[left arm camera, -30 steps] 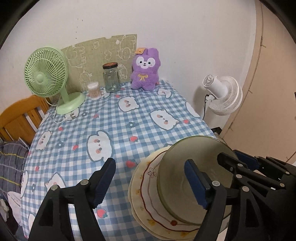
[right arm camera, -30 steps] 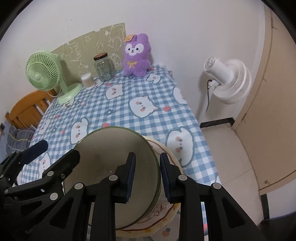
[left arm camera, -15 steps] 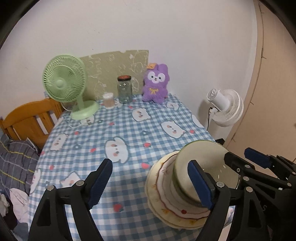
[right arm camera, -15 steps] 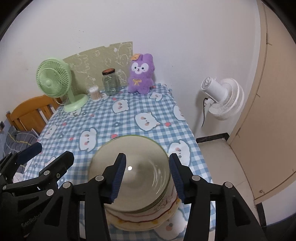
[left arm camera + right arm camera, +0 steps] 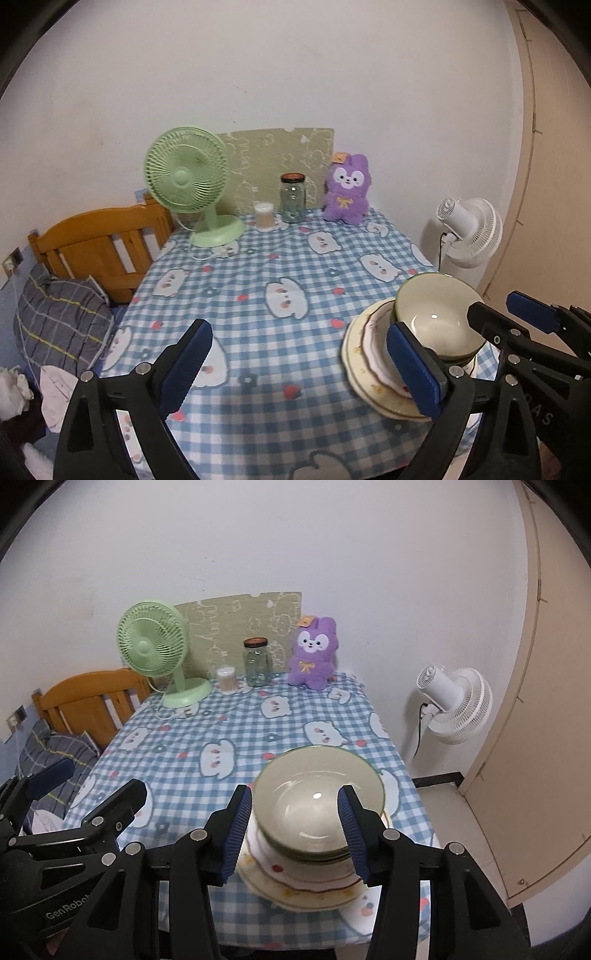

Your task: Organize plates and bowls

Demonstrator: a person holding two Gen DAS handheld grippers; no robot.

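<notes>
A pale, green-rimmed ceramic bowl (image 5: 319,797) sits nested on more bowls of the same kind, and these top a stack of cream plates with red scalloped edging and flower prints (image 5: 295,882). The whole pile stands at the near right corner of the counter (image 5: 258,295), which is covered with a blue-and-white checked cloth printed with white animal faces.

The right tool (image 5: 297,832) hangs above the pile's near side with its blue-padded fingers set apart at a middling width; the bowl shows in the gap between them, and the pads are clear of it, gripping nothing. The left tool (image 5: 299,365) is spread wide, having just been opening, and is empty: in its own view the pile lies just beyond its right finger, off to the right of the gap, over bare cloth.

At the far edge of the counter stand a green desk fan (image 5: 188,184), a glass jar with a dark lid (image 5: 293,199) and a purple plush rabbit (image 5: 347,195).
</notes>
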